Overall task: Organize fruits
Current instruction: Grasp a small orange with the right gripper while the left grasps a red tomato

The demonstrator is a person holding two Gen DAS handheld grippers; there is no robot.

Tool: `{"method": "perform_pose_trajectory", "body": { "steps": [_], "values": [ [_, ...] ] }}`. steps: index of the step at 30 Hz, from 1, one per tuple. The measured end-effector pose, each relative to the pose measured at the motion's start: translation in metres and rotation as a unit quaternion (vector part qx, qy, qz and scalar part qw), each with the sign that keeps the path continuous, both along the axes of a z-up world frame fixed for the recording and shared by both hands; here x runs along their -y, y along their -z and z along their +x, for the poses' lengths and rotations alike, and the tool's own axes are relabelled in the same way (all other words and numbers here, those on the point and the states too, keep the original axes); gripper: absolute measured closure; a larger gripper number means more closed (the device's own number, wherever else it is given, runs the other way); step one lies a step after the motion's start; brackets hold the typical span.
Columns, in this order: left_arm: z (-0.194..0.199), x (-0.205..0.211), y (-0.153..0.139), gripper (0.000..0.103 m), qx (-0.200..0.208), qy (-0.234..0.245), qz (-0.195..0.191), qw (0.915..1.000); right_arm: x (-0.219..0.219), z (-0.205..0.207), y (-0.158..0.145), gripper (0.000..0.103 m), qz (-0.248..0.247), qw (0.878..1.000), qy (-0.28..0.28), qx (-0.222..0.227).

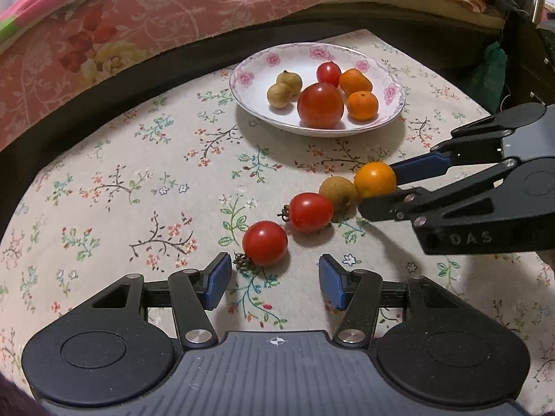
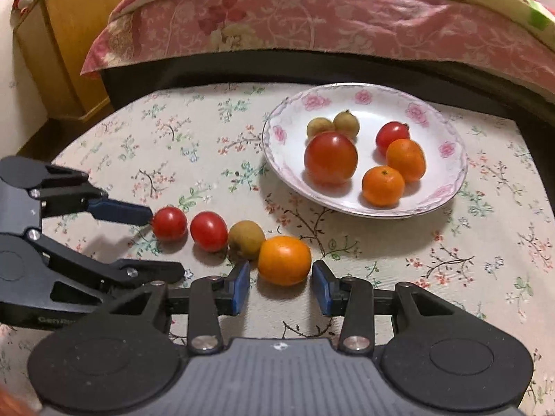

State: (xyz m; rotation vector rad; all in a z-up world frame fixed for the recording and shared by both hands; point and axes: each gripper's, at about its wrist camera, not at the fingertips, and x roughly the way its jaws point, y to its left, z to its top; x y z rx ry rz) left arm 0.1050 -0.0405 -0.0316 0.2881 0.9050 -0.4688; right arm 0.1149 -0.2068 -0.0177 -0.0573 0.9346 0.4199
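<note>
Four fruits lie in a row on the floral tablecloth: a cherry tomato [image 1: 265,242] [image 2: 169,223], a second tomato [image 1: 310,212] [image 2: 209,230], a brown longan [image 1: 338,194] [image 2: 246,244] and an orange [image 1: 375,179] [image 2: 284,260]. My left gripper [image 1: 275,270] [image 2: 166,242] is open, with the first tomato just ahead of its tips. My right gripper [image 2: 281,274] [image 1: 377,189] straddles the orange closely; a thin gap shows at the left pad, and the orange rests on the cloth. A flower-rimmed white plate [image 1: 312,131] [image 2: 433,201] holds two longans, two tomatoes and two oranges.
The cloth-covered table [image 1: 138,173] ends at a dark gap before a bed with a pink floral spread [image 1: 173,7] [image 2: 347,17]. A wooden cabinet [image 2: 69,52] stands at the far left. Bare cloth lies left of the fruit row and right of the plate.
</note>
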Motion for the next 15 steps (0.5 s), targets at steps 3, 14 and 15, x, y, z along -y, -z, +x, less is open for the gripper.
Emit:
{"method": "perform_pose_trajectory", "body": {
  "steps": [3,14,15],
  "values": [
    [0.0048,0.0011,0.0026,0.039,0.001,0.002,-0.006,1.0,0.0001,0.0031,-0.0003,0.064,0.003,1.0,-0.005,0.006],
    [0.0046,0.0076,0.0027,0.063,0.01,0.017,-0.011,0.9997,0.0052,-0.0032,-0.0035,0.07,-0.005,1.0,-0.008,-0.005],
    [0.0031,0.0079,0.0024,0.065,0.011,0.02,-0.012,0.9997,0.0061,-0.0042,-0.0043,0.07,-0.004,1.0,-0.008,-0.007]
  ]
}}
